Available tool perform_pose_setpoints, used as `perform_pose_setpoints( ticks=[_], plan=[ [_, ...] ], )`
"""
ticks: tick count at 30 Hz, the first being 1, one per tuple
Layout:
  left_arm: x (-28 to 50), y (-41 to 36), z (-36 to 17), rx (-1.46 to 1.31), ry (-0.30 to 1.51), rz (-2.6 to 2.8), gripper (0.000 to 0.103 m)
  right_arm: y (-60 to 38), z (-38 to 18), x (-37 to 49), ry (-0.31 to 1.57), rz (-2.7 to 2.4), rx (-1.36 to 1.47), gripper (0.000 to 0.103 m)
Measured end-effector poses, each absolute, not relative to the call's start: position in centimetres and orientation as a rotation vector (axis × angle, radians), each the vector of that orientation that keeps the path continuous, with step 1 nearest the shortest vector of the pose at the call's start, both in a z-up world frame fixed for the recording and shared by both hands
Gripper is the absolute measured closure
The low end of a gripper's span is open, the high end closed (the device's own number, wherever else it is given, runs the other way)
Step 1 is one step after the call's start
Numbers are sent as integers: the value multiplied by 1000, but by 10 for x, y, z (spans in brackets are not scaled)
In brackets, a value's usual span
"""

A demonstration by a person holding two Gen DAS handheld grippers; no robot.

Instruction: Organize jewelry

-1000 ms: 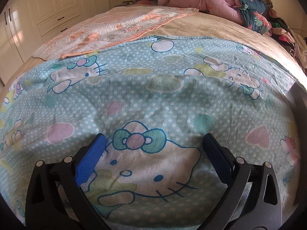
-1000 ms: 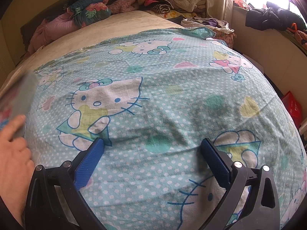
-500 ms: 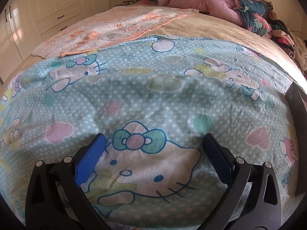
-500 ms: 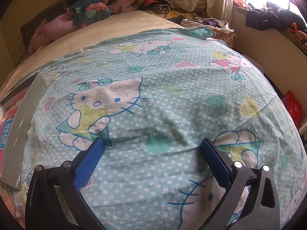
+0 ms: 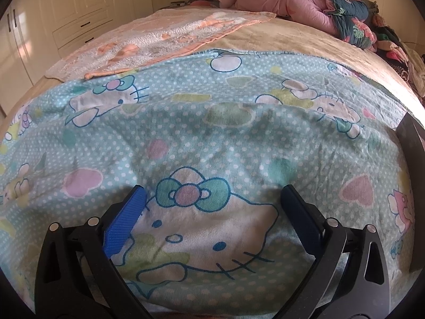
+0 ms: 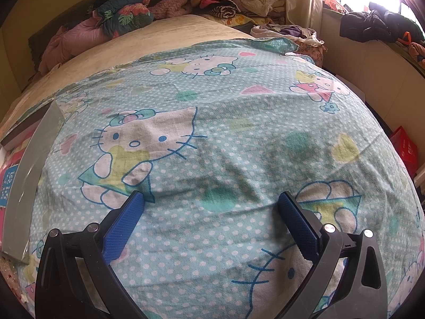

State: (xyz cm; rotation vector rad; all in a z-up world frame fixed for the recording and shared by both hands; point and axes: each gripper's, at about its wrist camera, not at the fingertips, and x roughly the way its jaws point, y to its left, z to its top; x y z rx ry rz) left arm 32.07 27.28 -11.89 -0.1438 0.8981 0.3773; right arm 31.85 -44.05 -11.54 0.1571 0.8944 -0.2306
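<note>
While both grippers' fingers (image 5: 135, 207) gape empty, a grey box (image 6: 29, 175) (contents hidden) rests on the sheet (image 6: 239, 138).

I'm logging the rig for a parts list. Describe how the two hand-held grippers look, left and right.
Both look alike. The left hand-held gripper has two black plastic arms with triangular cut-outs and silver round rivets, and its fingers carry blue textured pads. The right hand-held gripper has the same black frame, silver rivets and blue textured pads. No cables, markings or sleeves show.
</note>
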Motion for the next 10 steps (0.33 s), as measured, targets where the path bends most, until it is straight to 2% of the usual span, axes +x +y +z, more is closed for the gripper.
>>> perform_pose_setpoints(
  ticks=[10],
  plan=[
    [319, 276, -120, -161, 897, 368, 10, -440, -116, 319, 894, -231, 157, 5]
  ],
)
